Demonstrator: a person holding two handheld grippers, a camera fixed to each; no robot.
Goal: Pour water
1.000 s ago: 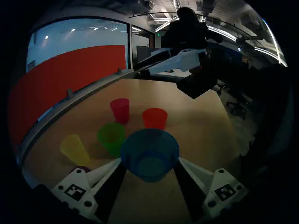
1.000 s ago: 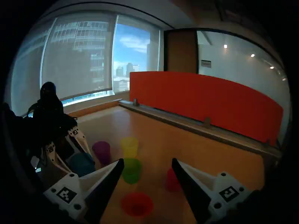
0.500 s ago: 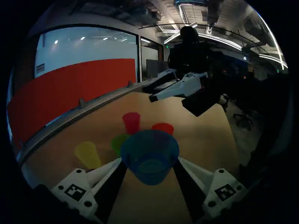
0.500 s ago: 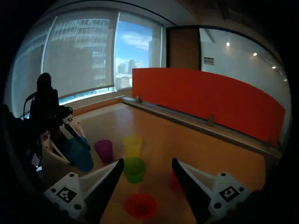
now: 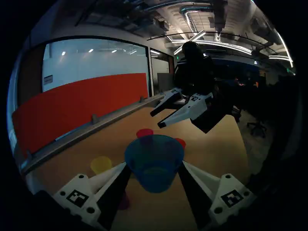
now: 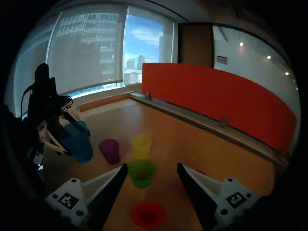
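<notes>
On the left gripper view's near side, the left gripper (image 5: 154, 166) is clamped from both sides on a translucent blue cup (image 5: 154, 159). The cup is upright and lifted off the wooden table (image 5: 215, 154); whether it holds water I cannot tell. Ahead and below it stand a pink cup (image 5: 144, 133), an orange-red cup (image 5: 180, 143) and, leftward, a yellow cup (image 5: 101, 164). The right gripper (image 5: 155, 120) hovers beyond them.

In the right gripper view, that gripper's fingers stand apart and empty, with a green cup (image 6: 141, 173) just past the gap. The blue cup hangs far to the left, well apart from the green one. The pour looks to fall to the left hand, which would carry the cup across above a receiving cup before tipping its rim.
</notes>
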